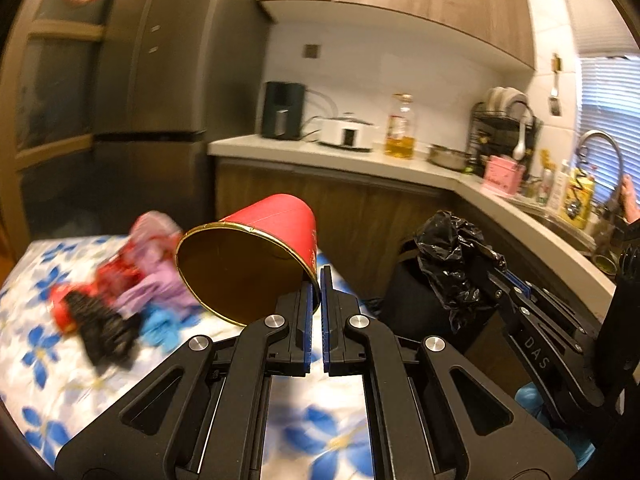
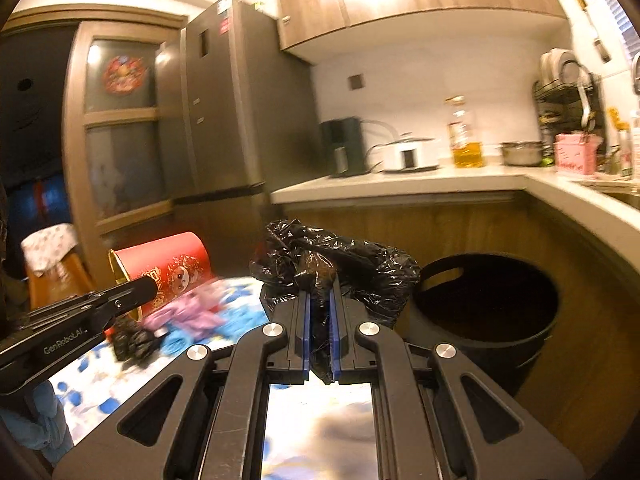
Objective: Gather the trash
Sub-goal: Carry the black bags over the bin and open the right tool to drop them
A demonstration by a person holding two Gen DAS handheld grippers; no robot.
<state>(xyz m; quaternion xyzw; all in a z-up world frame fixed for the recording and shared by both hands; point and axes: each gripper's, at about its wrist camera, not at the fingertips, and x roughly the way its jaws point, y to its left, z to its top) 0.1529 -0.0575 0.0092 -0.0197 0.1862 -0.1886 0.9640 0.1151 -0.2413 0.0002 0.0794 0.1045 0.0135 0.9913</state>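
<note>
My left gripper (image 1: pixel 318 280) is shut on the rim of a red paper cup (image 1: pixel 256 252) with a gold inside, held tilted above the flowered table (image 1: pixel 48 364); the cup also shows in the right wrist view (image 2: pixel 172 268). My right gripper (image 2: pixel 319 292) is shut on a crumpled black trash bag (image 2: pixel 340 260), which also shows in the left wrist view (image 1: pixel 452 264). A blurred pile of trash (image 1: pixel 116 292), purple, red, black and blue pieces, lies on the table left of the cup.
A black bin (image 2: pixel 492 308) stands on the floor to the right of the table, under the corner counter (image 2: pixel 440 182). The counter carries a cooker, an oil bottle (image 2: pixel 466 140), a pot and a dish rack. A grey fridge (image 2: pixel 236 100) stands behind the table.
</note>
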